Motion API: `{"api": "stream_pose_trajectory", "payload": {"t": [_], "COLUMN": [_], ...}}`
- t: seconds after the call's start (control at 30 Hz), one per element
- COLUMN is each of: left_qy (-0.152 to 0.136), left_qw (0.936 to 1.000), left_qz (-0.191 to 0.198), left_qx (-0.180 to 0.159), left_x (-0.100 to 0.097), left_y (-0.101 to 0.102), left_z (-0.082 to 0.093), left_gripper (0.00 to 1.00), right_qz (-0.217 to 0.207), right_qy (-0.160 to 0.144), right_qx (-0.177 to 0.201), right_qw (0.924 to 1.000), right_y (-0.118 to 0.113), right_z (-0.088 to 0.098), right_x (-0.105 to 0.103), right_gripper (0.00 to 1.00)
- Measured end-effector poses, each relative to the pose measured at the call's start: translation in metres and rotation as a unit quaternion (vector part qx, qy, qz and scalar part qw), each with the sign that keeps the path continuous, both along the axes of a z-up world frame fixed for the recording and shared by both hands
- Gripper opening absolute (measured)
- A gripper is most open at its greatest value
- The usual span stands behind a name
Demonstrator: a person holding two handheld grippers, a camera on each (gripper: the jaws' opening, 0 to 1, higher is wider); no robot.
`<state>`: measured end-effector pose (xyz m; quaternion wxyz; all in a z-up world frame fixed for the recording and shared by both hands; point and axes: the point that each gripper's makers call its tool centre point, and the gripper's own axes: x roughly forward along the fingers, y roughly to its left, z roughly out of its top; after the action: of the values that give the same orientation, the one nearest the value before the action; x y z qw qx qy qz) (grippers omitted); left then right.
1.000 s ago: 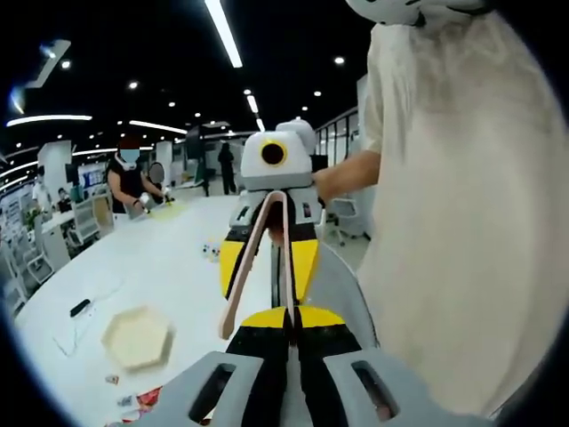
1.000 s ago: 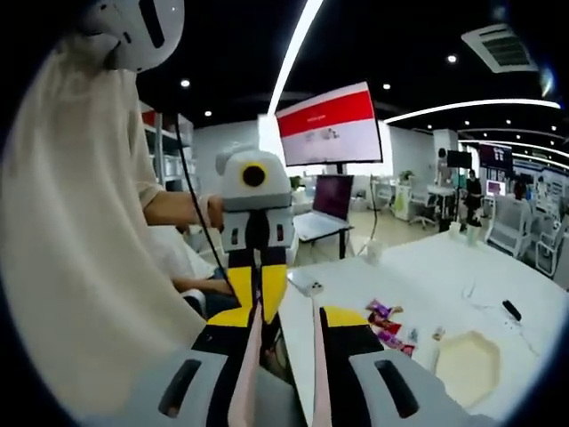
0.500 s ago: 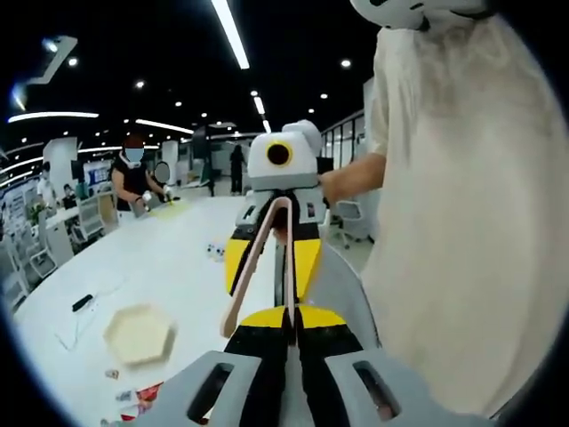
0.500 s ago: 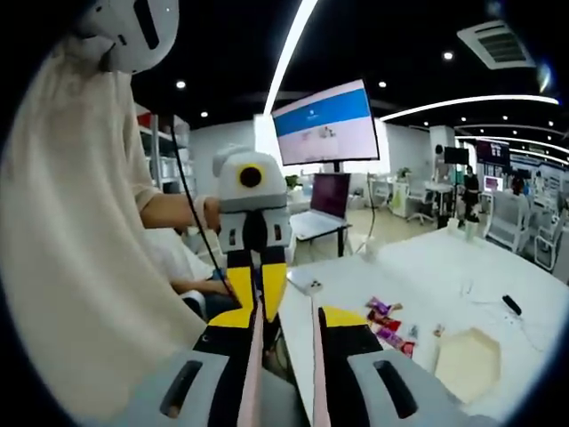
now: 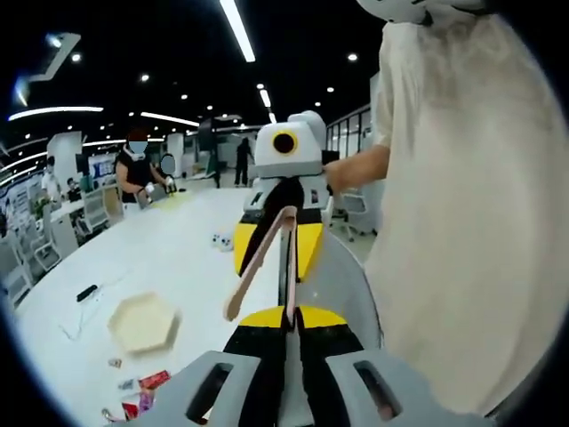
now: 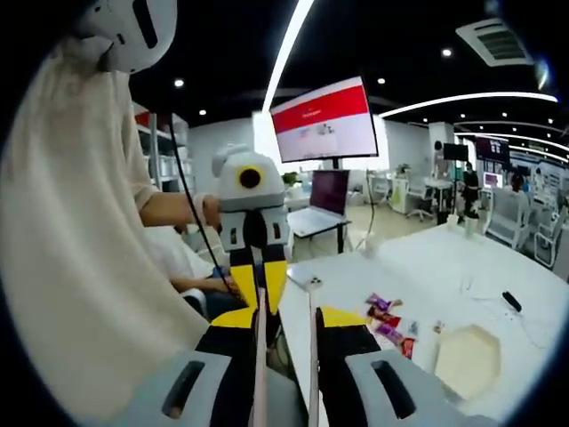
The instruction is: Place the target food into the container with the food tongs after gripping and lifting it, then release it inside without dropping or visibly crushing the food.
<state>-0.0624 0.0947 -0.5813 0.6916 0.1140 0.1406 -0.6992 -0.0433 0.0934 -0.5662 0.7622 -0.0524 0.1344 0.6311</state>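
Your right gripper (image 6: 284, 331) is clenched on the tongs (image 5: 267, 258), your left gripper (image 5: 289, 336) on their tip. The tray (image 5: 142, 322) sits left on the table (image 5: 160, 258), snacks (image 6: 384, 322) near it.

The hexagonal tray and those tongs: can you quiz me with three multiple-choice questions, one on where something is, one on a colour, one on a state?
1. Where is the hexagonal tray?
A. On the white table, near the snack packets
B. On the floor
C. Gripped in the tongs

2. What colour is the tray?
A. Bright blue
B. Pale cream
C. Black

3. How do the arms of the tongs stand?
A. Pressed flat together
B. Clamped on a piece of food
C. Apart, with nothing between them

Answers:
1 A: in both views it lies flat on the tabletop, with the packets close by.
2 B: it is a light cream, slightly darker than the table.
3 C: the right gripper view shows a bare gap between the two arms.
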Motion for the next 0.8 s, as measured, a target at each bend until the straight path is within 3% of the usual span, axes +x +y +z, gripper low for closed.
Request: {"api": "stream_pose_trajectory", "payload": {"t": [0.13, 0.17, 0.2, 0.23, 0.33, 0.5, 0.8], "left_qy": [0.001, 0.025, 0.028, 0.019, 0.041, 0.048, 0.048], "left_qw": [1.0, 0.9996, 0.9996, 0.9998, 0.9977, 0.9955, 0.9946], "left_qz": [0.002, 0.005, 0.009, 0.008, 0.009, 0.016, 0.013], "left_qx": [0.005, 0.008, 0.005, -0.008, -0.053, -0.081, -0.091], "left_x": [-0.001, -0.003, 0.0, 0.0, -0.003, -0.001, -0.004], "left_y": [-0.001, -0.001, 0.0, 0.0, -0.001, 0.002, 0.003], "left_z": [-0.001, -0.001, -0.001, 0.002, 0.016, 0.022, 0.025], "left_gripper": [0.0, 0.0, 0.0, 0.0, 0.0, 0.0, 0.0], "right_qz": [0.001, 0.003, 0.002, -0.001, -0.004, -0.017, -0.012], "right_qy": [0.001, 0.002, 0.002, 0.004, 0.007, 0.02, 0.049], "right_qx": [-0.003, -0.004, -0.005, -0.002, 0.027, 0.075, 0.09], "right_qw": [1.0, 1.0, 1.0, 1.0, 0.9996, 0.9969, 0.9947], "right_y": [0.0, 0.0, 0.0, -0.001, -0.003, -0.003, -0.004], "right_z": [-0.001, -0.001, -0.001, 0.002, 0.019, 0.04, 0.038], "right_x": [0.0, -0.001, -0.001, 0.001, 0.003, 0.009, 0.005], "right_gripper": [0.25, 0.25, 0.26, 0.26, 0.28, 0.28, 0.36]}}
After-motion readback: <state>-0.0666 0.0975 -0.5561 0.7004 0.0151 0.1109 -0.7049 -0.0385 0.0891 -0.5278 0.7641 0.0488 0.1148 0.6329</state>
